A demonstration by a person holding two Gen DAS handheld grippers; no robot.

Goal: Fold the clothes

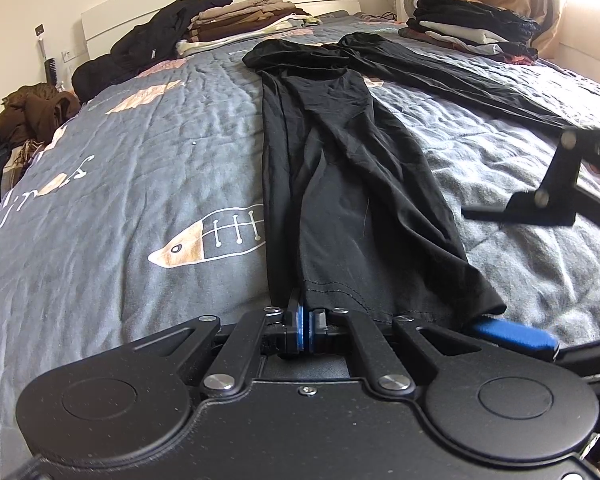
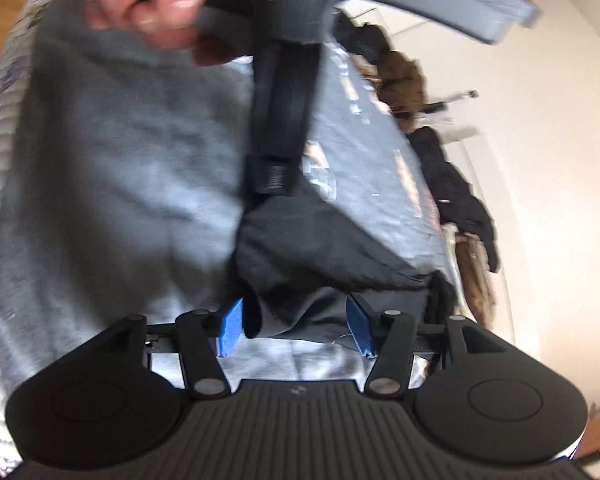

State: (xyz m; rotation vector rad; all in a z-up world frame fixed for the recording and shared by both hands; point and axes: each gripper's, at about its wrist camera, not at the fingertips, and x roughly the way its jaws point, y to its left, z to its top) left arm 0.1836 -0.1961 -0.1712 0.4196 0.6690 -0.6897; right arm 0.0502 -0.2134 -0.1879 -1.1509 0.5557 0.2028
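The left gripper (image 1: pixel 309 322) has its blue pads pressed together at six o'clock of its view, the right gripper (image 2: pixel 296 326) holds its jaws spread apart, and a bare hand (image 2: pixel 156 4) grips a handle at eleven o'clock.

Nothing reads clearly. The grey bedspread (image 1: pixel 140 152) carries white script lettering near its left edge, cut off and illegible. A small white label on the black jacket (image 1: pixel 154 54) is too small to read.
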